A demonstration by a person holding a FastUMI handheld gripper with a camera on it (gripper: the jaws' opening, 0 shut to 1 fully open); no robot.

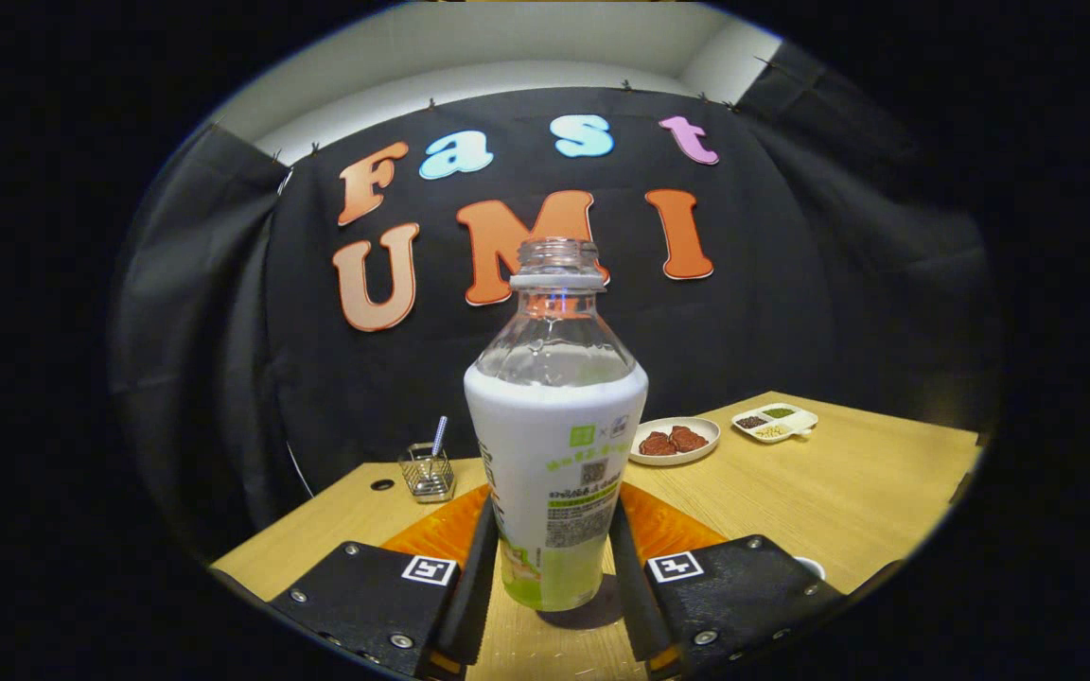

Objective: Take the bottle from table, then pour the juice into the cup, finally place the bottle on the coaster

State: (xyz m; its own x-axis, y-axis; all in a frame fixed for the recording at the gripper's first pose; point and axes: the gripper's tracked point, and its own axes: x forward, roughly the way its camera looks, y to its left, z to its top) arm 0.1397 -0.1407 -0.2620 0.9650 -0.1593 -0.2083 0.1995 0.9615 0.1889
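Between the tongs (550, 558), the bottle (554, 454)

Wooden table (848, 482) under bottle (554, 473), plate (675, 441).

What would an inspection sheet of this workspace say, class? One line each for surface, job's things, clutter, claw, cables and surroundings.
Surface: light wooden table, with an orange mat behind the bottle.
Job's things: uncapped bottle upright between the fingers, base apparently on the table; white rim, possibly the cup, beside one finger.
Clutter: plate of brown food, divided dish, wire holder.
Claw: claw fingers flank the bottle's lower part; contact unclear.
Cables: nothing seen.
Surroundings: black cloth wall.
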